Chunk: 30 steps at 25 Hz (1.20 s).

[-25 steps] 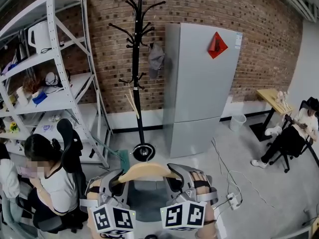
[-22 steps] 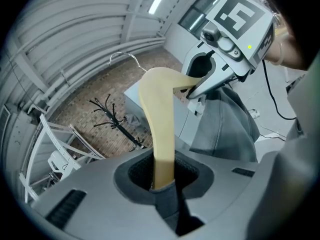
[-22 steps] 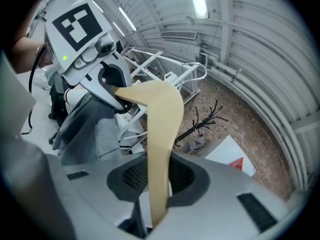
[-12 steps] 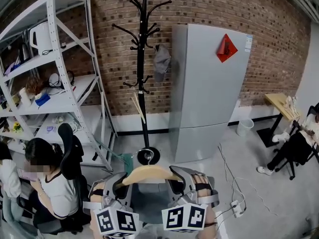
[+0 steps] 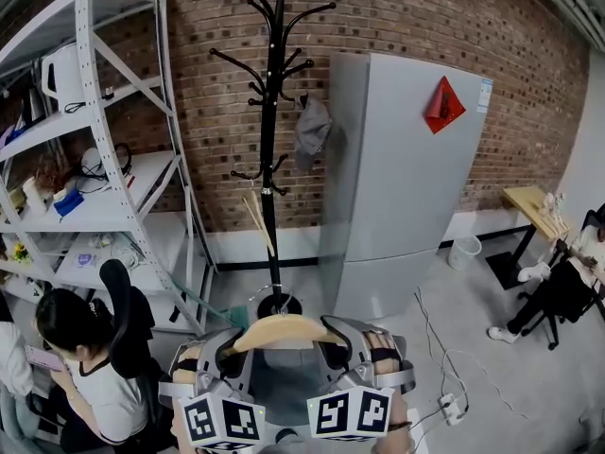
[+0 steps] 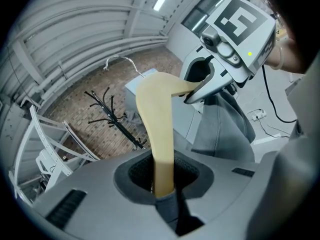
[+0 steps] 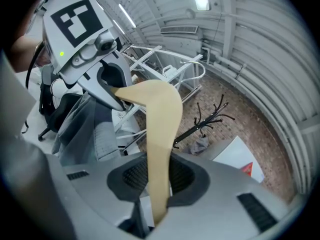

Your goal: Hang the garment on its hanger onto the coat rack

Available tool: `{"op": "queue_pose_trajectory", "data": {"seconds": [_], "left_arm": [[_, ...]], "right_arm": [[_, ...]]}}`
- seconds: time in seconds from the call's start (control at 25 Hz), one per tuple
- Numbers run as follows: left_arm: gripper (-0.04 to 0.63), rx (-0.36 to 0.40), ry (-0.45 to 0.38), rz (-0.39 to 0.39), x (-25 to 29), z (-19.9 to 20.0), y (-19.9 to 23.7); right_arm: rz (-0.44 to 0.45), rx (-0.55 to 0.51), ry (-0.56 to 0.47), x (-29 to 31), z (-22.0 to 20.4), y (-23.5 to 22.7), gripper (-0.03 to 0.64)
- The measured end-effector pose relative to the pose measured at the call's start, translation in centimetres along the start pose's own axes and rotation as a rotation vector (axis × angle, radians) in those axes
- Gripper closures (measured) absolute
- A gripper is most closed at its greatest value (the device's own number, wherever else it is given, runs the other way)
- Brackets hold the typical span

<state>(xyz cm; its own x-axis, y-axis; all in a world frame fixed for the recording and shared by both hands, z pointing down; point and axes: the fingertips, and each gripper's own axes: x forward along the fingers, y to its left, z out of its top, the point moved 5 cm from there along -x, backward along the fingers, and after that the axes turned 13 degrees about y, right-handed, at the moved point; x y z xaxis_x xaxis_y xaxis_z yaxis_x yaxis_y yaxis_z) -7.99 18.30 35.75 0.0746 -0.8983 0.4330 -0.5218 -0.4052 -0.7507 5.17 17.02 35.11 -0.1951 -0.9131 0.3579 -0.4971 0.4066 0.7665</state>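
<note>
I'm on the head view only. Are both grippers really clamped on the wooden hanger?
Observer: The left gripper is. Its own view shows the jaws shut on one end of the hanger.
Operator: And the right one?
Observer: The right gripper view shows its jaws shut on the other end.
Operator: Is the hook on anything?
Observer: No. In the left gripper view the metal hook touches nothing, and the coat rack stands apart beyond it.
</note>
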Motion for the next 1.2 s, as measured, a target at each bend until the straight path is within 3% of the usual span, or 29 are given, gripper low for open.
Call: {"op": "queue_pose_trajectory", "data": {"seconds": [0.48, 1.2], "left_arm": [[0.53, 0.008, -0.035, -0.002, 7.5, -1.9, 6.0], [0.53, -0.01, -0.045, -0.042, 16.0, -2.2, 9.1]], "right_arm": [[-0.021, -0.002, 0.022, 8.4, 4.0, -1.7, 0.531], [-0.014, 0.001, 0.054, 17.0, 4.6, -3.6, 0.531]]}}
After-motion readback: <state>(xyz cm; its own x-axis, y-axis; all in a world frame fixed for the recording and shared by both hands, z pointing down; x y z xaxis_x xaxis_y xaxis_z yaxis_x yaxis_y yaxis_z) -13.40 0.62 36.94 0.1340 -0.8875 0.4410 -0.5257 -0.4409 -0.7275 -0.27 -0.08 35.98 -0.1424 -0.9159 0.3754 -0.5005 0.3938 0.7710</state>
